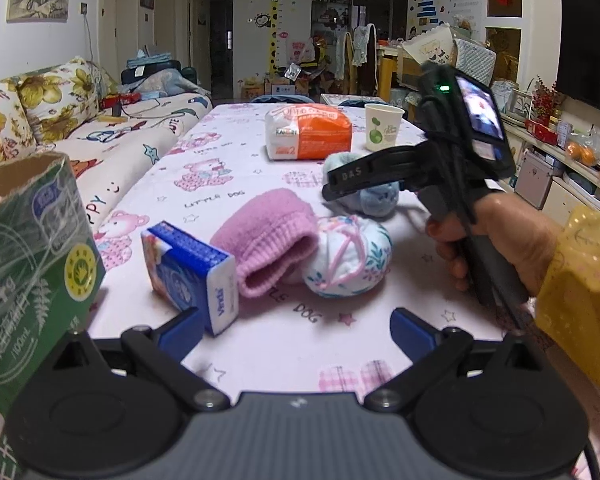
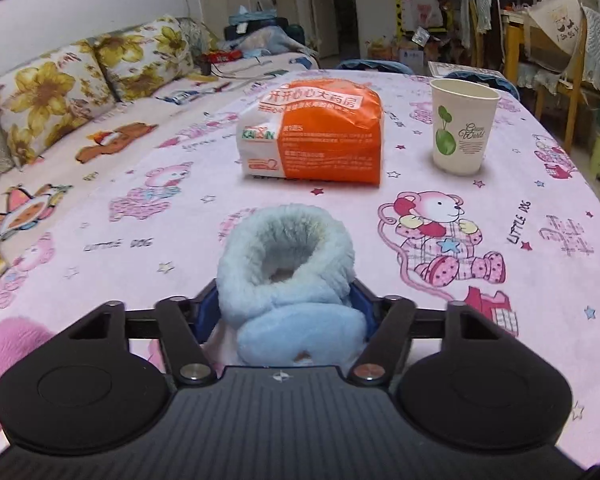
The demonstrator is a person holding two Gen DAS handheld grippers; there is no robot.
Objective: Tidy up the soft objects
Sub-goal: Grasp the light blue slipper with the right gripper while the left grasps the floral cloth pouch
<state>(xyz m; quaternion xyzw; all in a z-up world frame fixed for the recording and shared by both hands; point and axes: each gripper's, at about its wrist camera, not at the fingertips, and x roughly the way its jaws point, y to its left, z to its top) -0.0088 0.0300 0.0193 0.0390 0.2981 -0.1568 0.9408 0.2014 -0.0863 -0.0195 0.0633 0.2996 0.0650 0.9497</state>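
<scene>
A pink cartoon-print cloth covers the surface [image 1: 260, 344], which runs away toward a sofa with flowered cushions [image 1: 40, 108] on its left side. At the near left edge of the left wrist view a green carton [image 1: 28, 264] is cut off by the frame, so only one printed side and its open cardboard top show. Toward the far end lies an orange-and-white soft pack [image 2: 311, 136], its long axis across the view, with a paper cup [image 2: 461, 126] standing upright well to its right. Nearer the left gripper [image 1: 296, 326], whose blue fingers are spread wide apart and hold nothing, a blue tissue pack [image 1: 192, 276] stands tilted, just beside a pink knitted hat [image 1: 266, 236] lying on its side with its opening turned toward the camera. Touching the hat on the right is a white floral bundle [image 1: 349, 258] crossed by pink ties. Behind these, the right gripper [image 2: 284, 308] has its fingers clamped on a light blue fuzzy shoe [image 2: 288, 276], which rests on the cloth near the middle of the surface; the shoe points away from that camera along the fingers, its fluffy collar opening facing up and forward. Its near end is hidden under the gripper body, and in the left wrist view the black arm crosses it, so only parts show.
</scene>
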